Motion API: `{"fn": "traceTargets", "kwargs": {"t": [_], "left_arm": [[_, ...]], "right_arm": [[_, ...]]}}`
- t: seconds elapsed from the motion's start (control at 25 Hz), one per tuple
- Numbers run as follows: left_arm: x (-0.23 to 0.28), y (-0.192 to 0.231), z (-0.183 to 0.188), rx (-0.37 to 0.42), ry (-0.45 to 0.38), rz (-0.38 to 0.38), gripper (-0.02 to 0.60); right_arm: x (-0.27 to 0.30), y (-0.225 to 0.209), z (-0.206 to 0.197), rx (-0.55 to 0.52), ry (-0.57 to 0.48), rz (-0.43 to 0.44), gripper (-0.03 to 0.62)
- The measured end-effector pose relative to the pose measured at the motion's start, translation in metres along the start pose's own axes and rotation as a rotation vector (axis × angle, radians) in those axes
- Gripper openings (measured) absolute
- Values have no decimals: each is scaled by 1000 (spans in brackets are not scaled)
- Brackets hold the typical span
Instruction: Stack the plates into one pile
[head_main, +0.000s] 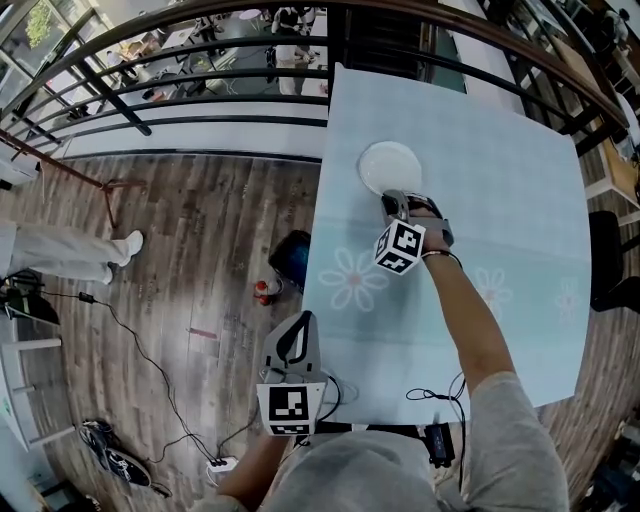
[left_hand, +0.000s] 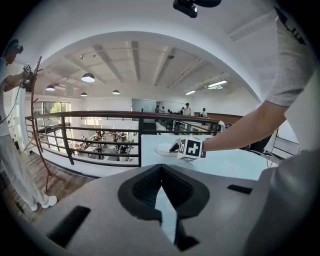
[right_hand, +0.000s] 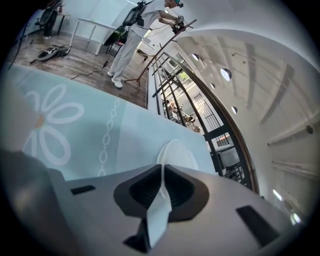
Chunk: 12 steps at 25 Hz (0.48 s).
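Plate position: one white plate (head_main: 388, 165) is seen lying flat on the far-left part of the pale blue flowered tabletop (head_main: 500, 200), well inside its edges. No second loose plate is seen anywhere on the cloth. From the left gripper view the white disc (left_hand: 164, 149) shows some thickness, so a pile is judged likely, though the count cannot be told.

Right gripper (head_main: 393, 200): it is extended to the plate's near rim. In the right gripper view the fingers are pressed almost together, and the rim of the plate (right_hand: 177, 152) is seen running into the narrow slit between them. A pinch on the rim is therefore recorded. A rim hold is judged to suit a thin, flat dish, which offers no other purchase once it lies on another.

Left gripper (head_main: 303, 320): it is held back over the near edge of the tabletop, well apart from the plate, with nothing between its closed fingers (left_hand: 145, 187). It is judged to be parked clear of the working arm.

Stacking is judged to be at or near completion.
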<state>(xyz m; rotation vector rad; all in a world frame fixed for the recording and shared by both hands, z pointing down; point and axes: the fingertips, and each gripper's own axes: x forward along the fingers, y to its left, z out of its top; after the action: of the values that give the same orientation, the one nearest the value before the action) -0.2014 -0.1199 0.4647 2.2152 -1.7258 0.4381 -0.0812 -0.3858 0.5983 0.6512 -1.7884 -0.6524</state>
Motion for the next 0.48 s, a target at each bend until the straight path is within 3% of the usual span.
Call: {"fn": "traceTargets", "kwargs": {"t": [0.16,0.24,0.48], "left_arm": [[-5,3,-7,2,7,5,16],[-7,6,-9,1,9,10,16],[-10,6,-10,0,6,7,16]], "right_arm": [[7,7,-6,177,7,15,35],[3,6,-5,262,-9,25,87],[-23,5,-8,424,-49,9,121]]}}
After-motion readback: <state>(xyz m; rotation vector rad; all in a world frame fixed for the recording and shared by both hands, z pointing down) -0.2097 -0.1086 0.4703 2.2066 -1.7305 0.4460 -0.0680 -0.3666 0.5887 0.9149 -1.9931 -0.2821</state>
